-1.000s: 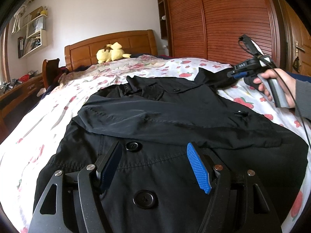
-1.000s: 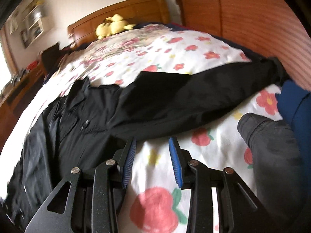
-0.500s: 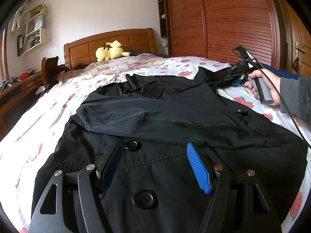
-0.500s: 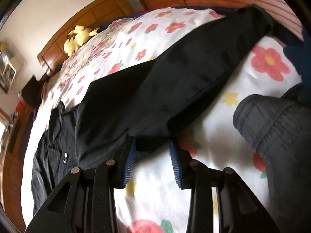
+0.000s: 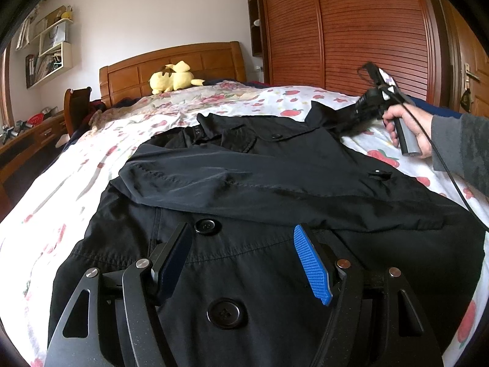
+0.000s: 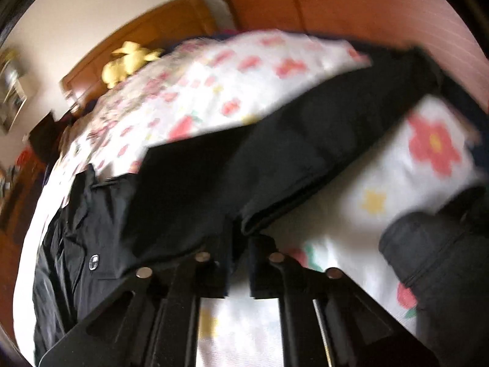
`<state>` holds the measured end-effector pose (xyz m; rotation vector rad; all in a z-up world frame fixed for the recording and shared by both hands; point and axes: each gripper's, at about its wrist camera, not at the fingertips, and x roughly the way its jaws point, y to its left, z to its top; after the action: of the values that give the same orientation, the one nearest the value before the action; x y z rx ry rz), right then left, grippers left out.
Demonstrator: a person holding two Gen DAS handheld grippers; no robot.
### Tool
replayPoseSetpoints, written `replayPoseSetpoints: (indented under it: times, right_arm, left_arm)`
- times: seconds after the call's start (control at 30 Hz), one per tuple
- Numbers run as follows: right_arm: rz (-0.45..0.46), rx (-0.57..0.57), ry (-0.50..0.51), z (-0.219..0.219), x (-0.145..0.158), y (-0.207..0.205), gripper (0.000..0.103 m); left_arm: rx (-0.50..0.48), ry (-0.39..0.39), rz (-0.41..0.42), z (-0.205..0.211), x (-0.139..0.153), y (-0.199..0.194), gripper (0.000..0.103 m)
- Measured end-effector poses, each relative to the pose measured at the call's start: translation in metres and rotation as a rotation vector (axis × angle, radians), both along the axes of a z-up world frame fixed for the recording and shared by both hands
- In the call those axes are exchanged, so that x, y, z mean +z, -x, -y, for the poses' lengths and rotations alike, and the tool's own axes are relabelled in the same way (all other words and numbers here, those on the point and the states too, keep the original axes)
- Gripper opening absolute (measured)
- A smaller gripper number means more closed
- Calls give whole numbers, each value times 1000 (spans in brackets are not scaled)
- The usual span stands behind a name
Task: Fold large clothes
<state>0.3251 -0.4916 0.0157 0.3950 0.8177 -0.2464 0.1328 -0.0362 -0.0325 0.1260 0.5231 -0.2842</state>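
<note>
- The left gripper (image 5: 244,260) hung wide, nothing between its fingers, over the black coat (image 5: 275,183) spread on the flowered bed (image 5: 61,183).
- At two o'clock in the left view, a hand (image 5: 409,131) held the right gripper (image 5: 357,113) at the coat's sleeve (image 6: 321,153); the tips were hidden there.
- The blurred right view showed the right gripper's jaws pinched on the sleeve's edge, at six o'clock.
- A yellow plush toy (image 5: 174,76) lay at eleven o'clock.

Clamped on black fabric coat sleeve (image 6: 321,165) with right gripper (image 6: 240,232), above white flowered bedsheet (image 6: 397,183).
</note>
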Motion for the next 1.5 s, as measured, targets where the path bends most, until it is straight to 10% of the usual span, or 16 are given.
replayPoseSetpoints:
  times: [0.33, 0.57, 0.9, 1.5]
  right_arm:
    - [152, 551, 188, -148, 76, 34, 5]
    - [-5, 743, 280, -218, 44, 69, 15]
    - [-18, 667, 343, -180, 48, 97, 33]
    - [-214, 226, 455, -37, -3, 2, 36]
  left_arm:
    - [0, -5, -3, 0, -1, 0, 71]
    - [0, -5, -2, 0, -1, 0, 71]
    - [-20, 28, -6, -6, 5, 1, 71]
    - [-10, 26, 32, -17, 12, 17, 71]
